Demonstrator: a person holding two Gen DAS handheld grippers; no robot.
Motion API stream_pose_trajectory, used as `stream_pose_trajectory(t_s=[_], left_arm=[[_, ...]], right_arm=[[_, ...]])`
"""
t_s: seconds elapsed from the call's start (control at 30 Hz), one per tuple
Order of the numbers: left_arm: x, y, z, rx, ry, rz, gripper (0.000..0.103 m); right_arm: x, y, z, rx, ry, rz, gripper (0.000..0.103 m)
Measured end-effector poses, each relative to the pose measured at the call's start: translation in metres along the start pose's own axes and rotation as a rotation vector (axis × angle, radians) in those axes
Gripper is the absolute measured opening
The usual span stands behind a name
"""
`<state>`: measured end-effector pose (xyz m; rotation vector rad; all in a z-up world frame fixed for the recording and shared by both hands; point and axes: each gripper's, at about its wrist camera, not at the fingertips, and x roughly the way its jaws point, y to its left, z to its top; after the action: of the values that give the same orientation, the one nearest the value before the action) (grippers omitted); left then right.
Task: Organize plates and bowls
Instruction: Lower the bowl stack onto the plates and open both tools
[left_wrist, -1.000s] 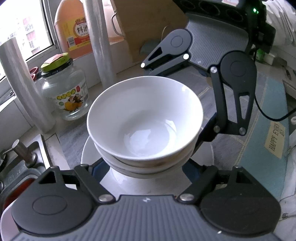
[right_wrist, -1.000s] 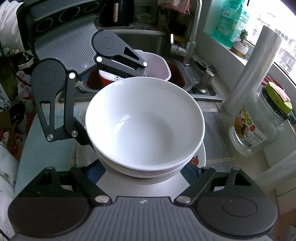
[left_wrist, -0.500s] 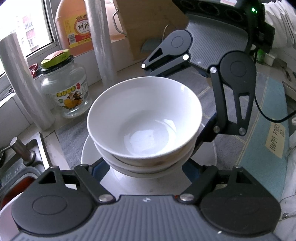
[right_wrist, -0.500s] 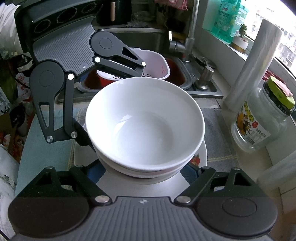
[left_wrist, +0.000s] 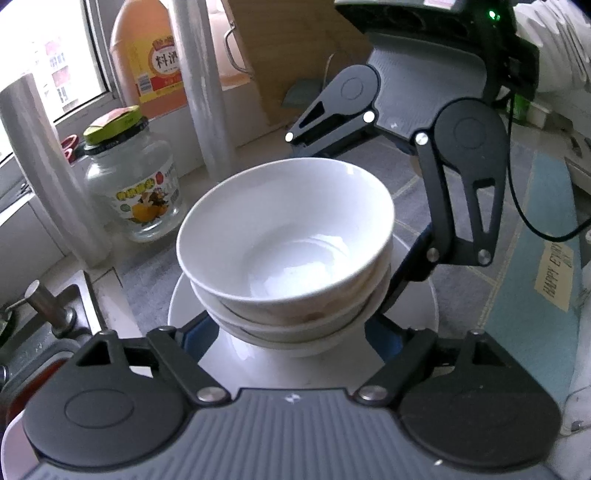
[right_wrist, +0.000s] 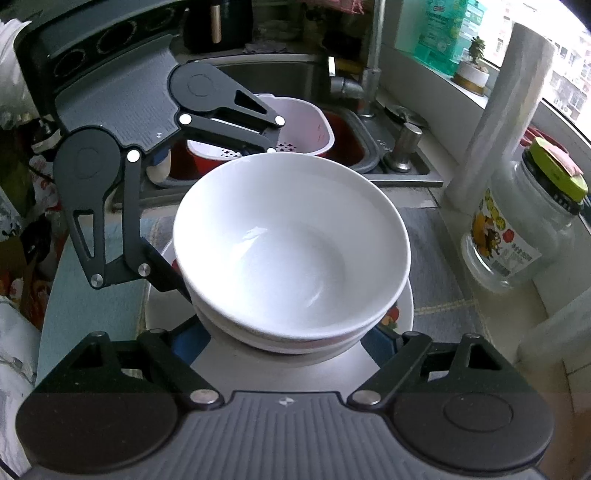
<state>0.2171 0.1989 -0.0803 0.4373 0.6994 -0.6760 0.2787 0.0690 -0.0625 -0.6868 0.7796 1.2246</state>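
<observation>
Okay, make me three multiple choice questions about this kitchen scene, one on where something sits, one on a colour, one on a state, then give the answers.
1. Where does the bowl stack sit?
A. in the sink
B. on a white plate
C. on the windowsill

2. What colour is the lid of the glass jar?
A. red
B. black
C. yellow-green

3. How is the top bowl?
A. upright and empty
B. upside down
C. full of soup

Answers:
1 B, the plate's rim shows around the stack's base.
2 C, the cap is yellow-green in both views.
3 A, its bare white inside faces up.
</observation>
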Motion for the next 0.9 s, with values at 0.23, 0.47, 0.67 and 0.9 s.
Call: stream_pose_trajectory(t_s=[0.23,0.47,0.67,0.9], left_arm=[[-0.004,-0.003,-0.001,0.000,-0.030,0.040,0.099],[-0.021,-0.020,-0.007,-0.057,-0.100,0.165,0.102],[-0.042,-0.055,-0.015,-0.195,-0.173,0.252,0.102],[-0.067,-0.093,-0.010,-0.526,-0.162,0.424,0.102]], right_arm=[[-0.003,0.006,0.001,-0.005,-0.019,-0.030,0.103],[-0.020,0.012,-0.010,0.062,-0.047,-0.083,0.103],[-0.046,0.025,-0.029,0.262,-0.065,-0.195,0.103],[-0.066,0.060,-0.059,0.591,-0.053,-0.349,0.103]])
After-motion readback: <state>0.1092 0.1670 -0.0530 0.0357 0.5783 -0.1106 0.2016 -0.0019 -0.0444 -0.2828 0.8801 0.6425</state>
